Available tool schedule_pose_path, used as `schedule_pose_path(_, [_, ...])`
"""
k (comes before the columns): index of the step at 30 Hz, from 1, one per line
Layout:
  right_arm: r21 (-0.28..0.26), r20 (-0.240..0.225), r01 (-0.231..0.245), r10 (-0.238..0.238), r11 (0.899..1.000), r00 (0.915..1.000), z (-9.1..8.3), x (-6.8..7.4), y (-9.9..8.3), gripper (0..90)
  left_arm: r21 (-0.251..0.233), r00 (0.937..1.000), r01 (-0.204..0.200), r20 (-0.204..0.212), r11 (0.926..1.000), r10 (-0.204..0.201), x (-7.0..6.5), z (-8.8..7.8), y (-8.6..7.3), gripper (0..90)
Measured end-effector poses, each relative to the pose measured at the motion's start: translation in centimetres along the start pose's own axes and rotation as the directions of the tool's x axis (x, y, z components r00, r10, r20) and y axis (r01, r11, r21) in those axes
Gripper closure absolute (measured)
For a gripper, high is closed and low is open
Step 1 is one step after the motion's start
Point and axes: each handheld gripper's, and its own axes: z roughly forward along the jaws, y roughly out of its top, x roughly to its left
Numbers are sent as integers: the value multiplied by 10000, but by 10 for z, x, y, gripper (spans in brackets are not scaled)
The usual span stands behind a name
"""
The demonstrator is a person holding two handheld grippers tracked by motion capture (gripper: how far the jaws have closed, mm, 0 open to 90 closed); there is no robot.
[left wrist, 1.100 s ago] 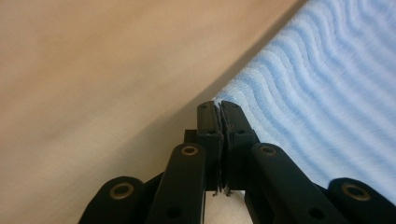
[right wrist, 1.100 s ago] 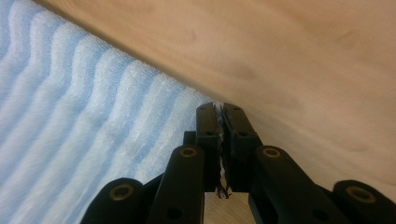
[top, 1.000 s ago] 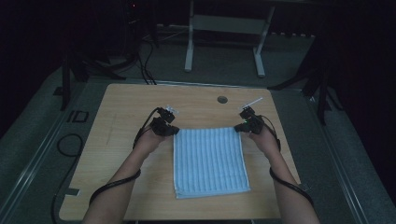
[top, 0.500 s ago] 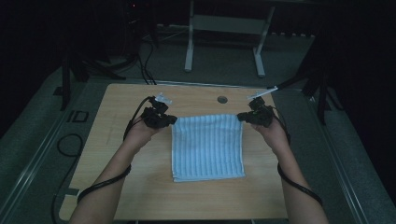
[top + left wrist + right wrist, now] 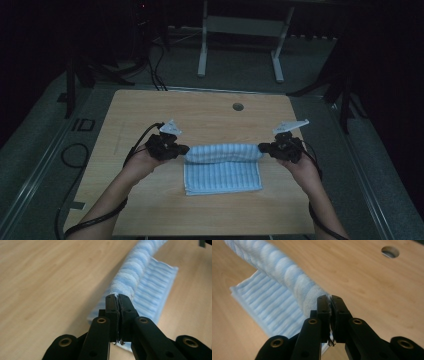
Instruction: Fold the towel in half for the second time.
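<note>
A: We hold the blue striped towel [image 5: 222, 170] at its two far corners. The left gripper [image 5: 183, 149] is clamped tight on one corner, the right gripper [image 5: 260, 147] on the other.

B: Confirmed. In both gripper views we see the jaws pressed together with cloth between them.

A: The lifted edge runs straight between our grippers, so its long axis lies across the bench [image 5: 150, 115], left to right. The lower part rests flat on the bench, near the middle.

B: We have bare wood on every side. The round hole [image 5: 238, 106] sits well beyond the towel, and the bench's near edge is well apart from it.
</note>
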Motion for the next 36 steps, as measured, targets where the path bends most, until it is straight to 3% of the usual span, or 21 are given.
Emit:
schedule_pose_path(2, [56,-55,-1,1,10000,10000,-1,3,-5,858,85,9998,11,208,10000,-13,-6,1,-9,873])
schedule_pose_path(4, [190,-338,-19,25,9998,9994,-2,9,-21,858,197,9991,128,400,9997,-136,-13,4,-17,873])
schedule_pose_path(6, [325,-382,-13,25,9995,9993,0,13,-30,857,403,9986,-88,533,9991,67,-22,8,-24,873])
schedule_pose_path(11, [534,-566,-140,170,9985,9982,6,20,-50,856,458,9971,-50,761,9989,15,-36,14,-38,873])
schedule_pose_path(13, [648,-665,-146,190,9978,9976,9,22,-57,855,603,9976,-157,682,9981,116,-39,18,-43,873])
schedule_pose_path(22, [1129,-952,-582,691,9919,9931,27,24,-92,850,1201,9923,57,1225,9927,-205,-49,44,-66,871])
schedule_pose_path(31, [1740,-1153,-757,967,9818,9886,34,25,-110,809,1858,9907,-95,1351,9825,-159,-56,58,-80,864])
schedule_pose_path(33, [1943,-1210,-801,1049,9777,9871,34,25,-114,760,2013,9864,27,1605,9795,-357,-56,57,-80,837])
schedule_pose_path(36, [1740,-1122,-963,1169,9800,9868,21,24,-110,701,1737,9892,6,1441,9848,-260,-56,44,-74,710])
